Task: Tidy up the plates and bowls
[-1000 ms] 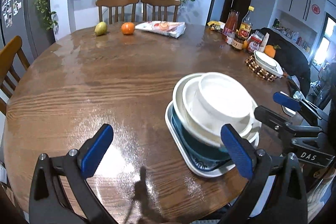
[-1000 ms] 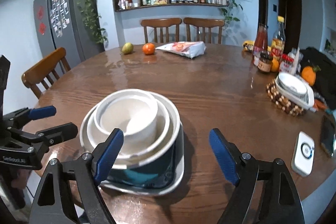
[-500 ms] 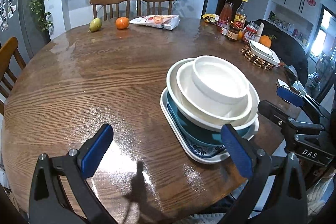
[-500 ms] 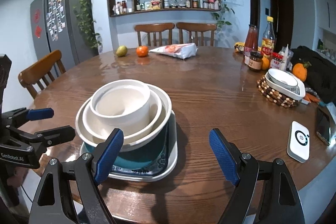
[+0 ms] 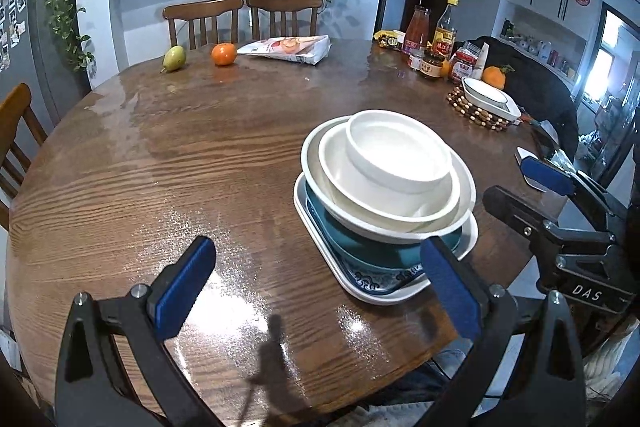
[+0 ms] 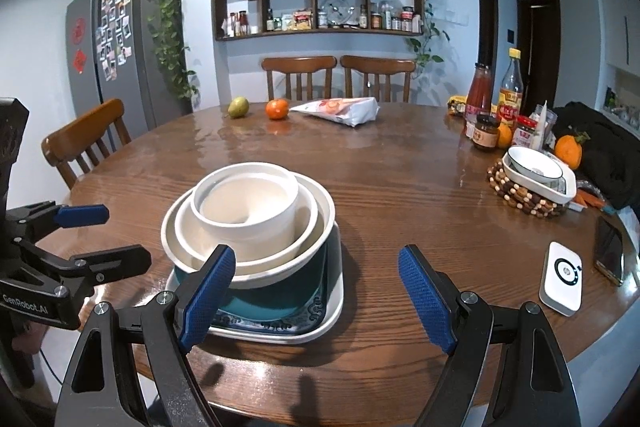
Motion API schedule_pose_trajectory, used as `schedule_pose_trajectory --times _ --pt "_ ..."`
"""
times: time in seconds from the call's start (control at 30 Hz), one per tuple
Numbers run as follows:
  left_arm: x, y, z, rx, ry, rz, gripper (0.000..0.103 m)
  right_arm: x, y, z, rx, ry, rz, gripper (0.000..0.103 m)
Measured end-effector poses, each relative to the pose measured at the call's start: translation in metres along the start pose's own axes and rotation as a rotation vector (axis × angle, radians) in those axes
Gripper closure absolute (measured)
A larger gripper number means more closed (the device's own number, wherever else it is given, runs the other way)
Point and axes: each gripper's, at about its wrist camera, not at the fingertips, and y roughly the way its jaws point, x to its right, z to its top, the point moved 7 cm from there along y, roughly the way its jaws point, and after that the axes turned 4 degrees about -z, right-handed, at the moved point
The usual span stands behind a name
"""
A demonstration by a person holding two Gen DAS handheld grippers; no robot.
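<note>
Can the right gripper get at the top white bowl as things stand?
Probably yes: the right gripper is open and empty, and the top white bowl sits uncovered on the stack just ahead.

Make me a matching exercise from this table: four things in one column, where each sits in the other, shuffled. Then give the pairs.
Things:
1. smallest white bowl
2. blue-patterned square plate
3. pear
4. rectangular white dish

Places:
A. on the beaded trivet, near the jars
B. top of the stack, nested in two larger white bowls
C. far side of the table, left of the orange
D. bottom of the stack, flat on the table

Pairs: 1-B, 2-D, 3-C, 4-A
</note>
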Motion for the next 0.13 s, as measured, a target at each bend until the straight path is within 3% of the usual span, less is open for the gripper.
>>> schedule_pose_trajectory --times 0.13 --pt "0.0015 -0.0012 0.0000 0.000 0.001 -0.007 0.001 0.0004 -0.0002 0.0003 0.001 -0.001 -0.004 0.019"
